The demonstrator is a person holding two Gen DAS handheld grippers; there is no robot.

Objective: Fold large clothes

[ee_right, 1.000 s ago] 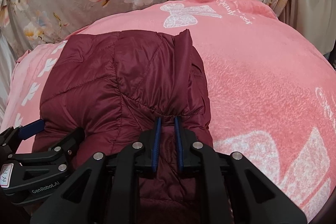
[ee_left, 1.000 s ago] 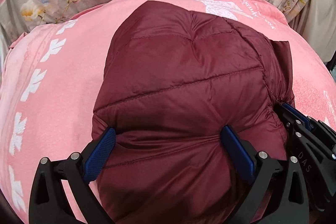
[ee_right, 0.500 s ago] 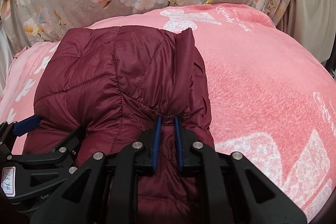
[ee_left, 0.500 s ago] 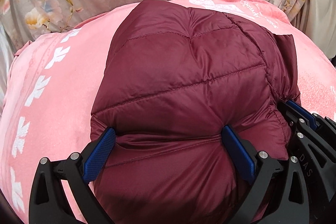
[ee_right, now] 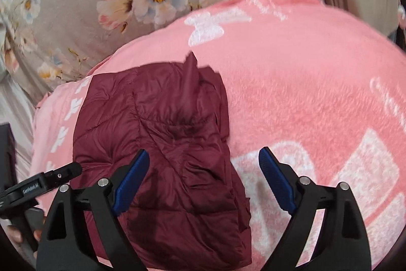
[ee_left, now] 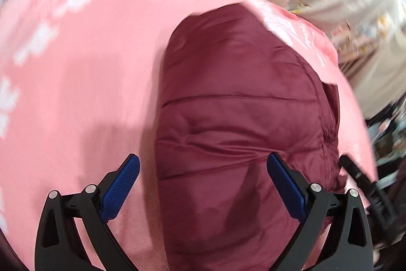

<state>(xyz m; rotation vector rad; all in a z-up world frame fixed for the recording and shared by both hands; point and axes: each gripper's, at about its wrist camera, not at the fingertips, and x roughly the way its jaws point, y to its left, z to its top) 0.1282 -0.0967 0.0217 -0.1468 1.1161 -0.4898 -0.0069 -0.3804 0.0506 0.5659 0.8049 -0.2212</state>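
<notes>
Released from the right gripper (ee_right: 203, 182), whose jaws have just been opening and now stand spread above it, the folded maroon jacket (ee_right: 162, 144) lies on the pink blanket (ee_right: 304, 93), while the left gripper (ee_left: 203, 189), also spread, has swung leftward off its near-left edge.

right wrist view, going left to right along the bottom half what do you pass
left gripper tip poking in → right gripper's left blue pad → folded maroon puffer jacket → bare pink blanket → right blue pad
</notes>
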